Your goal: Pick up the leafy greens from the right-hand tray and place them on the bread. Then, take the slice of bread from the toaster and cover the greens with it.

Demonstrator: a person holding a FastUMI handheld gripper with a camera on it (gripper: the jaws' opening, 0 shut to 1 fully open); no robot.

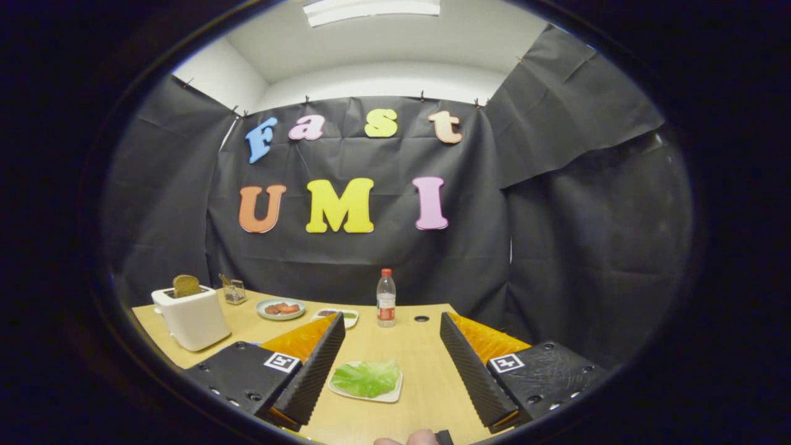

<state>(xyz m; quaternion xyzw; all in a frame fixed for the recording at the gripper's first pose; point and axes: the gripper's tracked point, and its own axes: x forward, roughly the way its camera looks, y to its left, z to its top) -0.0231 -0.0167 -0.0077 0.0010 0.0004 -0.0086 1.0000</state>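
Now fingers [456,364] wide apart, empty; leafy greens [366,377] between.

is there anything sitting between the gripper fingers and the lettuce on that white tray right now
Nothing visible does. The gripper is open, and the leafy greens lie on the white tray between its fingers, nearer one of them, with bare table around. The water bottle and toaster stand well beyond or aside.

Light wooden tabletop [426,383] w/ clear plastic bottle, red cap & label [385,298], round pale plate of reddish slices [280,308] and small clear glass container [235,292] nr black cloth wall [556,247].
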